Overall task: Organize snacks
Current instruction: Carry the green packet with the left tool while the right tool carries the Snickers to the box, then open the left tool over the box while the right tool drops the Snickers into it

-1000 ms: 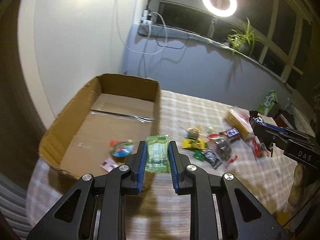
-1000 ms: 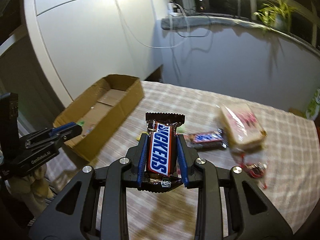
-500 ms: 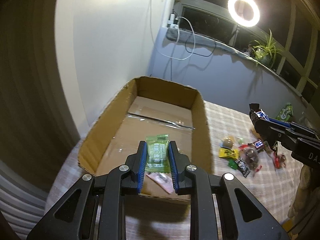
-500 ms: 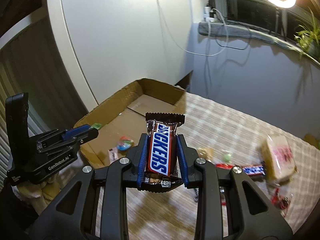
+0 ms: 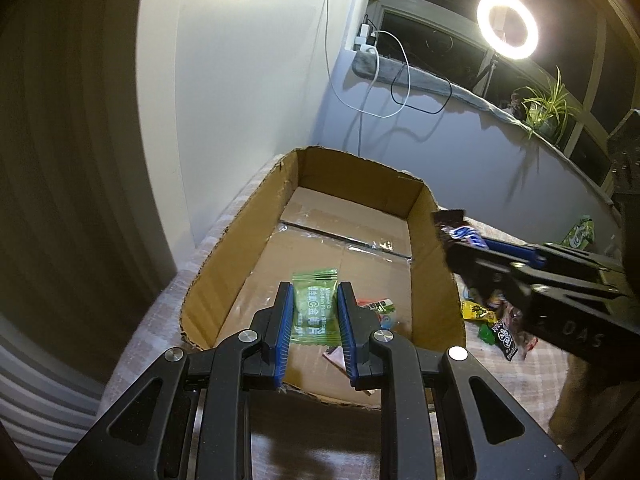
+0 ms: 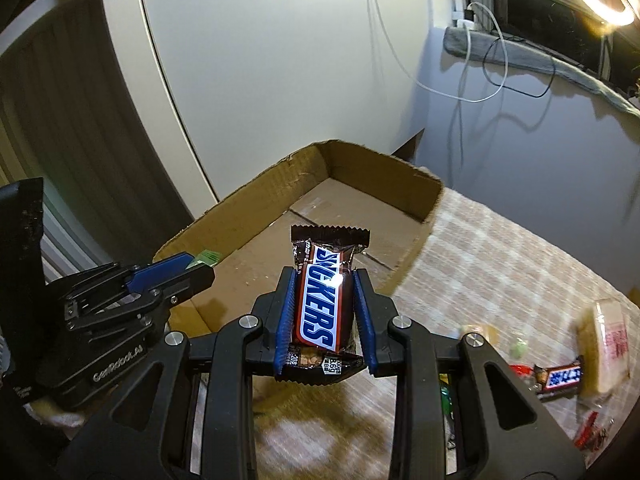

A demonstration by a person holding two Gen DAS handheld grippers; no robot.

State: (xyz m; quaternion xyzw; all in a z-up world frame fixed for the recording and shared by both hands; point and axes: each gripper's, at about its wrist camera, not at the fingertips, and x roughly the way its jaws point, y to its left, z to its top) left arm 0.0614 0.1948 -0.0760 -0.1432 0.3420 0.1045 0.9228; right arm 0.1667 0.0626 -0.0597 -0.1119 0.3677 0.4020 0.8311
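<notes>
My left gripper [image 5: 314, 292] is shut on a green candy packet [image 5: 313, 306] and holds it above the near end of an open cardboard box [image 5: 434, 264]. My right gripper [image 6: 325, 280] is shut on a Snickers bar [image 6: 322, 300], held upright beside the box's [image 6: 380, 164] right wall. The right gripper also shows at the right of the left wrist view [image 5: 464, 240]. The left gripper shows at the left of the right wrist view [image 6: 196, 264]. A few small sweets [image 5: 380, 310] lie on the box floor.
The box stands at the left end of a table with a checked cloth [image 6: 500, 264], close to a white wall. Loose snacks lie on the cloth: another Snickers [image 6: 560, 376], a pale packet [image 6: 608, 344], yellow and dark wrappers [image 5: 500, 328].
Both grippers have moved left toward the box with their snacks. The left gripper now hangs over the box's near end; the right gripper has come up beside the box.
</notes>
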